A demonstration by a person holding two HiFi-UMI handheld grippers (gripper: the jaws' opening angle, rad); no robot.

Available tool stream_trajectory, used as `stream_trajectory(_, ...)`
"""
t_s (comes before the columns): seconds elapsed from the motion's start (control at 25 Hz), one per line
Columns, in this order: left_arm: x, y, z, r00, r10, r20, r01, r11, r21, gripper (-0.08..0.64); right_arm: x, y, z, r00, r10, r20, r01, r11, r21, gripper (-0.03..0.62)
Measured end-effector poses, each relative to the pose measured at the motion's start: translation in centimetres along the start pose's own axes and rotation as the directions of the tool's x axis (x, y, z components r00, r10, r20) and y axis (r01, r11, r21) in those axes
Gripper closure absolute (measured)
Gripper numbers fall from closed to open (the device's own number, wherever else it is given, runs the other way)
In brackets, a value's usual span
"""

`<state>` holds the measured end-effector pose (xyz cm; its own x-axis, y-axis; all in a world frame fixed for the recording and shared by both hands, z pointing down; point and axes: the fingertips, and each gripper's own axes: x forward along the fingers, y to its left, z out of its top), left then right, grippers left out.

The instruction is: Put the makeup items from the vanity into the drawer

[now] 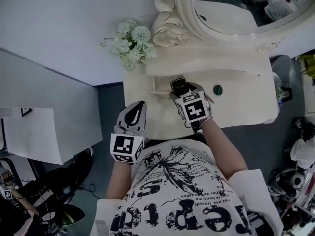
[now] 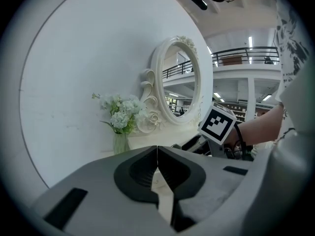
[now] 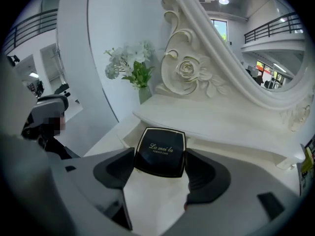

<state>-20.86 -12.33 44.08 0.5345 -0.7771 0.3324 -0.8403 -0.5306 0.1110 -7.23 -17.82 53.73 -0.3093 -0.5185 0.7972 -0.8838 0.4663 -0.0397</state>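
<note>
Pale flowers (image 1: 131, 43) stand in a glass vase (image 2: 120, 142). Just beside them rises an oval mirror (image 1: 231, 14) in a carved white frame (image 1: 165, 28).

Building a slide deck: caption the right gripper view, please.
Right tongs grip a black compact at the white vanity, beside carved mirror frame and flowers.

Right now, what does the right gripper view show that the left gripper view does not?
Only the right gripper view: the right gripper with its jaws closed on a black compact with gold lettering. Only the left gripper view: the left gripper with its jaws shut together and nothing between them, plus the right gripper's marker cube and the person's forearm. Both: the white flowers, the ornate mirror frame and the white vanity.
</note>
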Motion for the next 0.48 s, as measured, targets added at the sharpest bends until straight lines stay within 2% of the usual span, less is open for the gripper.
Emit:
stream_trajectory(0.24, -0.8, 1.4, 0.3, 1.000, 0.026, 0.008, -0.026, 1.000, 0.000, 0.538, 2.0, 1.8, 0.9, 0.997, 0.069, -0.042, -0.068, 0.998, 0.017, 0.265)
stream_trajectory(0.48, -1.4, 2.7, -0.3, 0.999, 0.053, 0.002, -0.053, 0.998, -0.015, 0.539, 3.1, 1.9, 1.1, 0.995, 0.061, -0.082, -0.059, 0.998, 0.023, 0.265)
